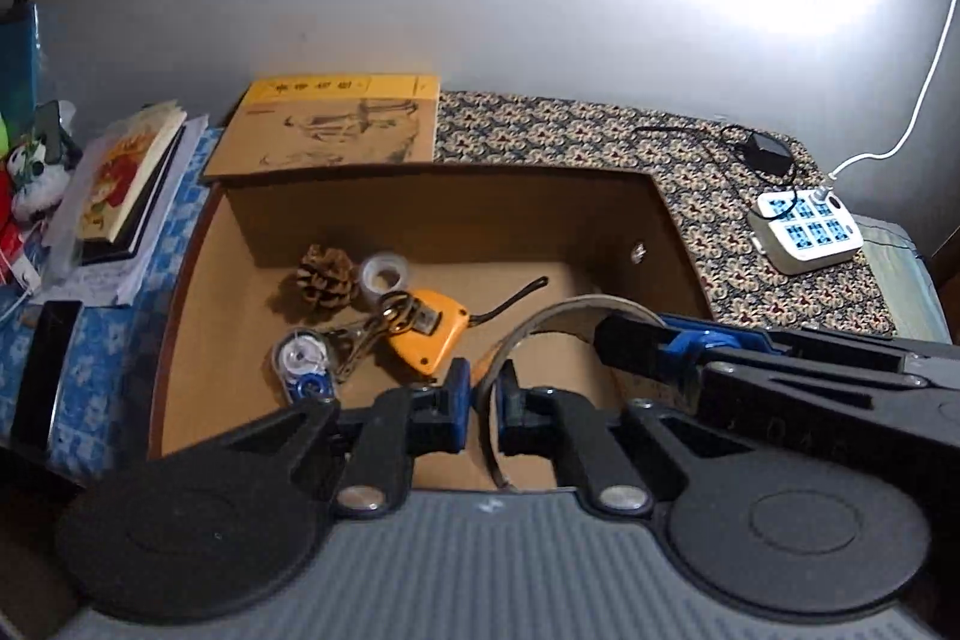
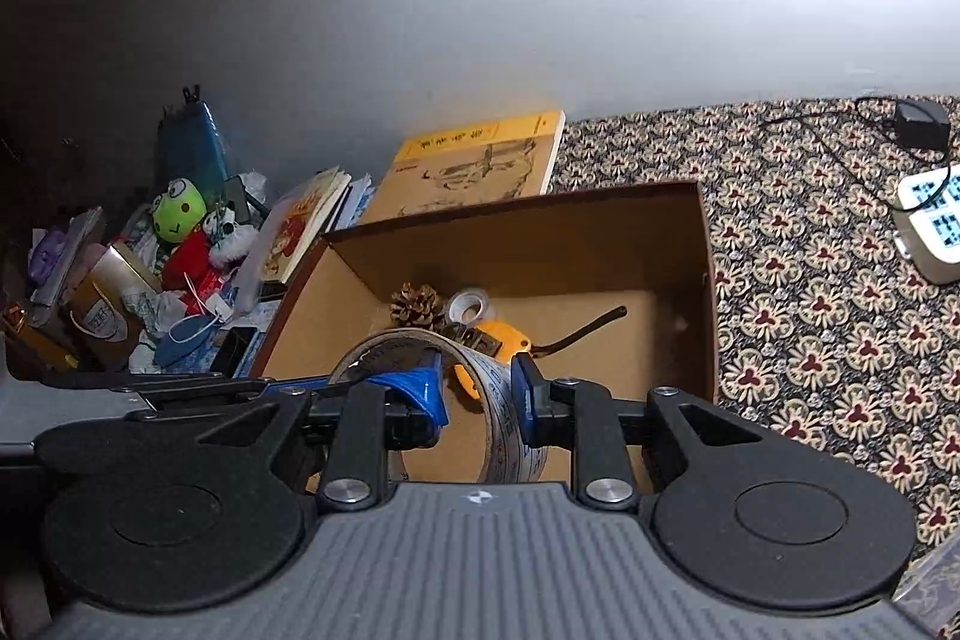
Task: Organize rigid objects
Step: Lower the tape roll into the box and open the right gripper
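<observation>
Obs. 1: Your left tongs [image 1: 483,400] were clenched on the wall of the large tape roll [image 1: 570,307]. One pad sat inside the ring and one outside, with the band pinched edge-on between them.

Obs. 2: Your right tongs [image 2: 477,412] straddled another part of the same band. The outer pad touched it, but the left tongs hid the inner side, so I cannot tell whether that pair was gripping or released.

Obs. 3: The roll hung upright in the air, over the near part of the open cardboard box [image 1: 456,214] and clear of its floor.

Obs. 4: The box floor held:
- a pine cone [image 1: 321,277]
- a small clear tape ring [image 1: 384,274]
- an orange tape measure [image 1: 429,334] with a metal clip against it
- a correction-tape dispenser [image 1: 300,364]

These were bunched to the left and rear, leaving bare cardboard at the near right.

Obs. 5: The box stood on the patterned worktop [image 1: 600,136], and a white power strip [image 1: 804,232] lay well apart from it on the right.

Judgement: You probably held a thin rim because the roll is too wide to span. Two grips on one hoop would also keep it from swinging. The bare patch directly below looked like the intended spot. The roll is likely to topple or wheel toward the tape measure if you set it down on edge.
</observation>
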Available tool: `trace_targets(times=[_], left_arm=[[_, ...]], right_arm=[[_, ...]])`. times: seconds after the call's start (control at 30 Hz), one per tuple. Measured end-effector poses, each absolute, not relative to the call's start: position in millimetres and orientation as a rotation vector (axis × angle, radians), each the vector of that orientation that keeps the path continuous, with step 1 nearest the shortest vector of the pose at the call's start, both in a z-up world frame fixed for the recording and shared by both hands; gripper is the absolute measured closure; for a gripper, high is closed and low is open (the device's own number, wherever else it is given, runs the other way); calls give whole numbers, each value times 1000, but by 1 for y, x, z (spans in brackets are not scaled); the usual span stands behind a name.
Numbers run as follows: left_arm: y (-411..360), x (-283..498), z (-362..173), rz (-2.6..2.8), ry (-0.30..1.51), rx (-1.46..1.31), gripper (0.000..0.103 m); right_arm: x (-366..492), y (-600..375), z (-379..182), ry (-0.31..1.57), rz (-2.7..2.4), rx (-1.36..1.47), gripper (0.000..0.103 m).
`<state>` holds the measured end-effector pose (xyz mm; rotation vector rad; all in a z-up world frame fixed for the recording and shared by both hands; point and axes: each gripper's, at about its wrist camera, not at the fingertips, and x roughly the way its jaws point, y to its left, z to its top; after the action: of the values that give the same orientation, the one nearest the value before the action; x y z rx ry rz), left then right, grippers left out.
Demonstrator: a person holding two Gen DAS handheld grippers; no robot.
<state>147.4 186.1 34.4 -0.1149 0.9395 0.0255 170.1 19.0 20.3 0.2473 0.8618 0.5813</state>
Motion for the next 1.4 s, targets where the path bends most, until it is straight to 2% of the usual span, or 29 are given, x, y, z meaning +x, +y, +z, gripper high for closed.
trace_targets(times=[0.27,0.4,0.43,0.63,0.8,0.87,1.0,1.07,1.13,1.2,1.4], left_arm=[[228,175,-22,67,1044,-117,100],[238,178,-40,72,1084,-112,95],[240,177,-43,74,1089,-107,92],[252,172,-39,89,1062,-110,92],[251,165,-28,115,1023,-81,91],[252,162,-24,124,1012,-84,87],[251,156,-16,144,979,-87,71],[250,151,-10,147,965,-99,68],[249,146,-3,156,939,-127,53],[248,141,5,160,914,-162,47],[238,130,24,185,871,-198,46]], right_arm=[[187,62,-22,974,521,233,96],[189,72,-29,1011,447,172,91],[188,74,-28,1009,431,137,91],[175,87,-18,986,383,-50,88],[169,73,-12,1018,448,89,86],[164,74,-7,1000,430,77,86],[153,78,8,889,332,-35,84],[149,77,15,846,305,-76,83],[146,74,21,814,296,-84,82],[144,70,23,807,314,-84,82],[121,62,28,741,354,-45,82]])
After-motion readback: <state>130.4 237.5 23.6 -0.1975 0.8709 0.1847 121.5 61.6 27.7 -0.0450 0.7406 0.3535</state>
